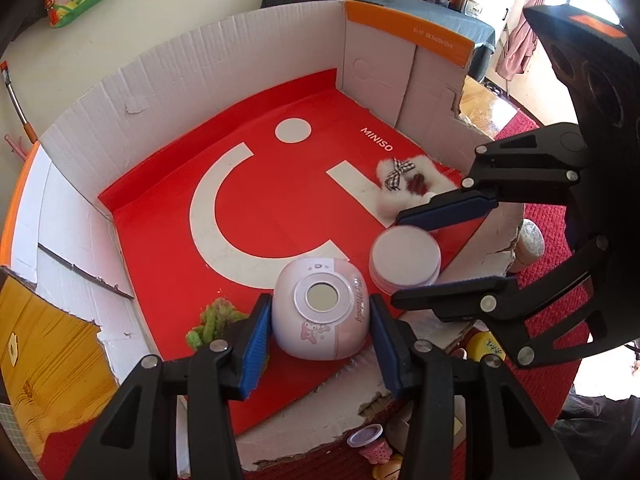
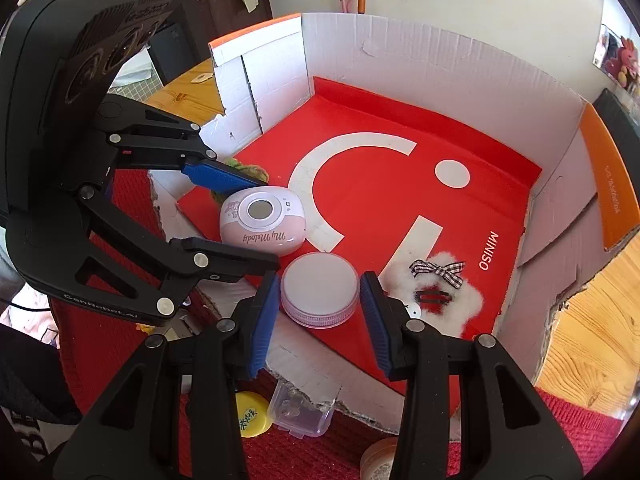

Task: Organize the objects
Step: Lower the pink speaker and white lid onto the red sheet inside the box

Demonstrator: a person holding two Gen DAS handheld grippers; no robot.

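A pink My Melody case (image 1: 320, 316) (image 2: 262, 226) sits between the blue pads of my left gripper (image 1: 320, 304) (image 2: 266, 220), which is shut on it just above the red MINISO bag (image 1: 280, 200) lining the cardboard box (image 1: 240, 60). Right beside it, my right gripper (image 2: 319, 284) (image 1: 398, 260) is shut on a round white-lidded container (image 2: 320, 288) (image 1: 404, 256). Both grippers point steeply down over the box's near edge. A white fluffy hair clip with a checked bow (image 2: 436, 288) (image 1: 404, 184) lies on the red floor to the right. A green fluffy item (image 1: 212, 324) (image 2: 240, 166) lies to the left.
The box's near wall is torn and low; its other walls stand tall. Outside it, on a red mat (image 2: 560, 420), lie a yellow lid (image 2: 250, 416), a clear plastic case (image 2: 300, 412) and a round jar (image 2: 376, 460). A wooden surface (image 2: 592, 320) borders the box.
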